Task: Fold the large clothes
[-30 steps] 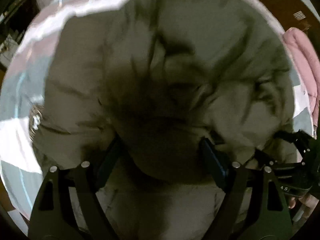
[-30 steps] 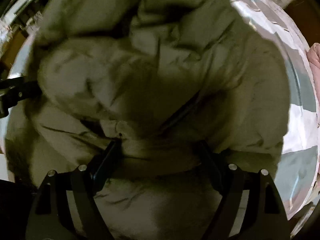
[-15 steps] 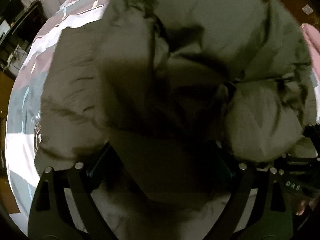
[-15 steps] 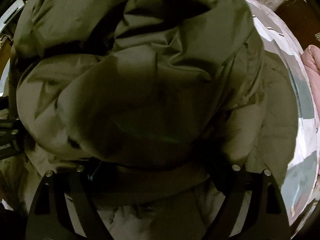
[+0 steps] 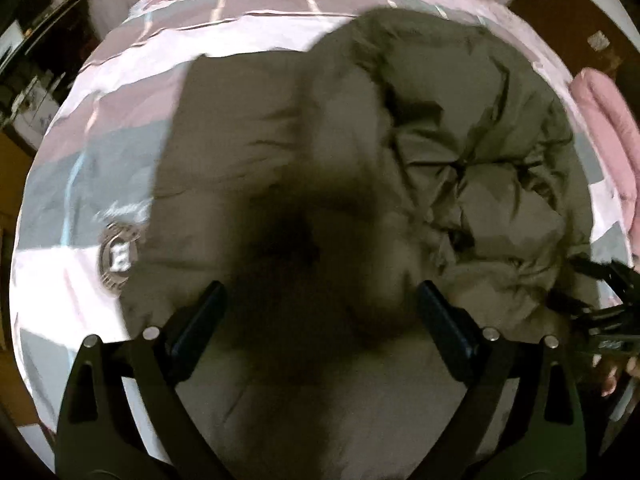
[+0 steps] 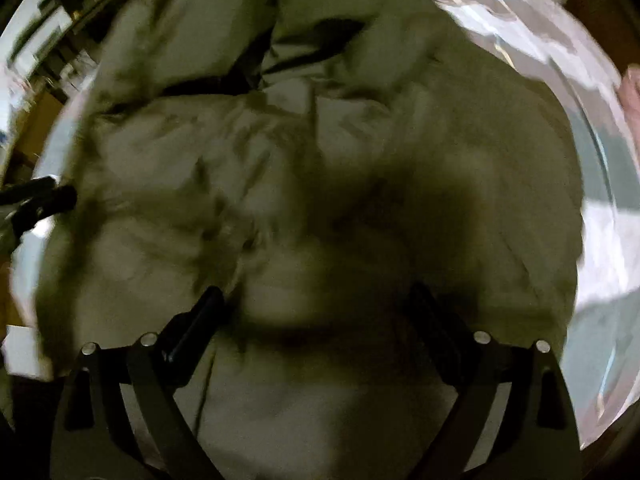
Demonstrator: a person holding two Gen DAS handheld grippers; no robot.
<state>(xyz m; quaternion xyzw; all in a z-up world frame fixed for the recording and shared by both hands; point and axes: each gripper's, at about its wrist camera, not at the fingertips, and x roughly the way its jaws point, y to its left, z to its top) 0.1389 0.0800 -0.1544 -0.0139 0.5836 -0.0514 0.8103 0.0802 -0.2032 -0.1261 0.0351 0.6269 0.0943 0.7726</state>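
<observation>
A bulky olive-grey padded jacket (image 5: pixel 400 152) lies bunched on a bed; it also fills the right wrist view (image 6: pixel 320 140). My left gripper (image 5: pixel 320 312) is over its near part, jaws wide apart, with jacket fabric lying between the fingers. My right gripper (image 6: pixel 316 312) is likewise open over the jacket's near part, fabric between its fingers. The right gripper shows at the right edge of the left wrist view (image 5: pixel 600 300); the left gripper shows at the left edge of the right wrist view (image 6: pixel 36 200). Both views are blurred.
The jacket rests on a pink, grey and white patterned bedspread (image 5: pixel 100 140), also at the right in the right wrist view (image 6: pixel 600 220). A pink padded garment (image 5: pixel 608 120) lies at the bed's right. Dark furniture (image 5: pixel 40 60) stands beyond the bed's left side.
The jacket bulk that filled both views half a second ago has dropped lower and flatter on the bed. More bedspread shows around it. Both grippers have drawn back a little.
</observation>
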